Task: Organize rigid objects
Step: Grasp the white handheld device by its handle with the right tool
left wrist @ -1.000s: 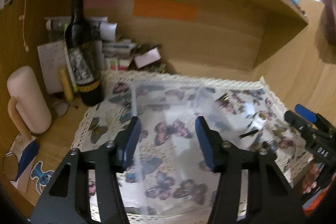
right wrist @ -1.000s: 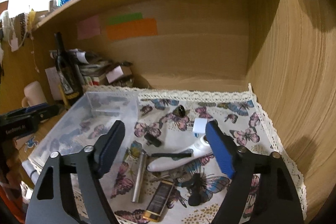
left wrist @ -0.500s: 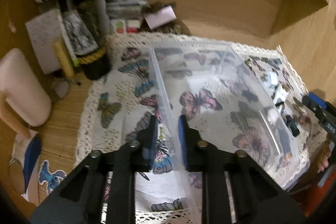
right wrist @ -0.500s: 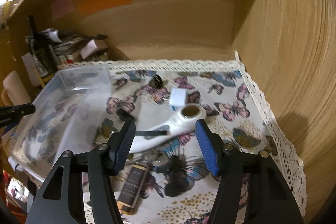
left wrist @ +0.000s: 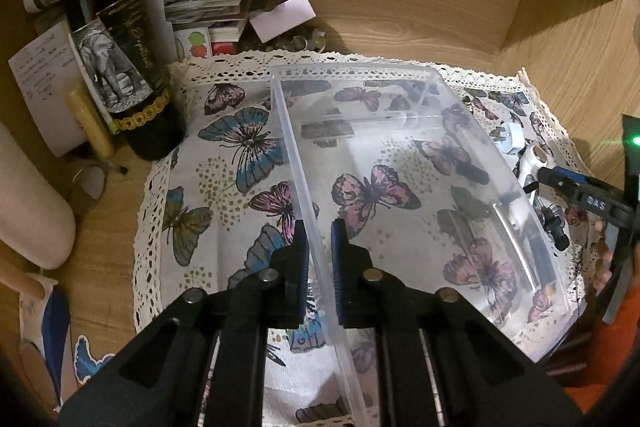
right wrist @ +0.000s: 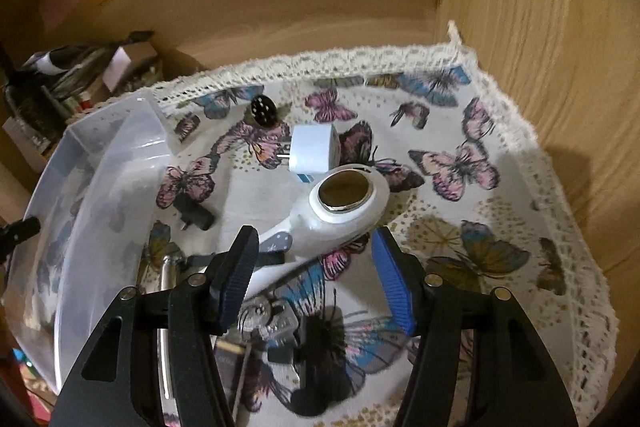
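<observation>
Pinching the near left wall of a clear rectangular plastic bin, the left gripper has its 2 blue-padded jaws nearly together on the rim. The bin sits on a butterfly-print cloth with lace edging. Right of the bin, the right gripper hovers with jaws spread wide around the neck of a white handheld device with a round metal head. A white plug adapter lies just beyond it. A dark wine bottle stands far left.
</observation>
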Demonstrator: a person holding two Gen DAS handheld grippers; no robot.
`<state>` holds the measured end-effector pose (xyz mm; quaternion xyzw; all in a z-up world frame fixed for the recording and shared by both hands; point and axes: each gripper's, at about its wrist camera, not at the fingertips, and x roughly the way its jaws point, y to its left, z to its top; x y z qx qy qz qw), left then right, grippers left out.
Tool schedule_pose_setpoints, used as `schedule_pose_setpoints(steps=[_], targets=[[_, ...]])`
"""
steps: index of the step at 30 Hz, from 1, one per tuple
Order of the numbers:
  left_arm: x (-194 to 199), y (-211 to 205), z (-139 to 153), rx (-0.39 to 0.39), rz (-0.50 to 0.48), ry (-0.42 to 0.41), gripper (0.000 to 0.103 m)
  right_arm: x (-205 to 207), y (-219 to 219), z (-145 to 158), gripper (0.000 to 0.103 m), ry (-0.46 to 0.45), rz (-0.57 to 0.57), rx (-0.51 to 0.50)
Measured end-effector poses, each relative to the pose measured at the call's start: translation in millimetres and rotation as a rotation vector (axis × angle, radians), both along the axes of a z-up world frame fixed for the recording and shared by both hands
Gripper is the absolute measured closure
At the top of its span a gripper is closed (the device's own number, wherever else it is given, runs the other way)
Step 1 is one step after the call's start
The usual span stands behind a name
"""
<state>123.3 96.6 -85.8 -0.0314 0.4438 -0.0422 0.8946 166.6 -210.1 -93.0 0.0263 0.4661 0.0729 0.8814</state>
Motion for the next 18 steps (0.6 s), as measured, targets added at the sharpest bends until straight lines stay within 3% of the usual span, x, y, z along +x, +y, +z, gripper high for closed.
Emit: schedule_pose_setpoints(steps=[9,14,18], targets=[[-1.1,-1.3,-0.5,0.016,-0.017,-0.023,0.092,37.2,16.5,-22.1,0.049,0.120,-0.002,-0.017],[-1.6,-1.4,-0.4,0.016,-0.019,-0.029,0.092,34.7,27.6,-17.6,0.065,0.090,0.001,-0.088],[-1.7,-1.8,-0.6,0.017,-0.018,-0.030,0.091,22.2,29.2,-4.4,0.068,0.029,-0.003,-0.121]])
